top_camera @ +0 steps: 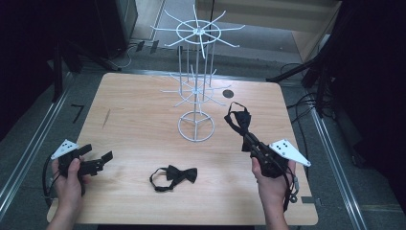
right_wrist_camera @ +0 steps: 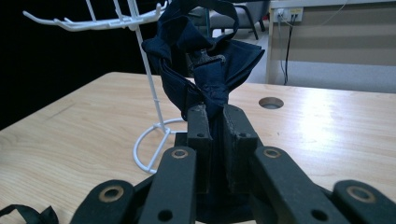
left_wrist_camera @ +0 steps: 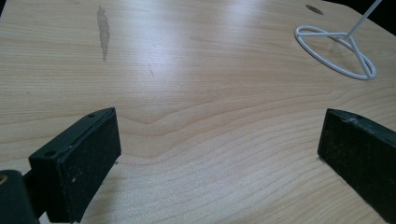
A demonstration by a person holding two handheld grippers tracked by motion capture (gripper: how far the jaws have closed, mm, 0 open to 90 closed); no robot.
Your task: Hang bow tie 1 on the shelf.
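Bow ties are being handled at a wooden table (top_camera: 143, 120), apparently for hanging on a white wire rack (top_camera: 196, 86). Nearest, one black bow tie (top_camera: 174, 176) is seen lying flat on the table, between the hands. At near left, the left gripper (top_camera: 101, 161) is held low over bare wood, its jaws spread wide and empty. At right, the right gripper (right_wrist_camera: 215, 122) is clenched on a dark bow tie (right_wrist_camera: 205, 60), which is lifted clear of the table. Farther off, the rack stands at the table's far middle. For a clean hang, the strap loop would best be kept open and slipped over a free prong before the jaws are released.
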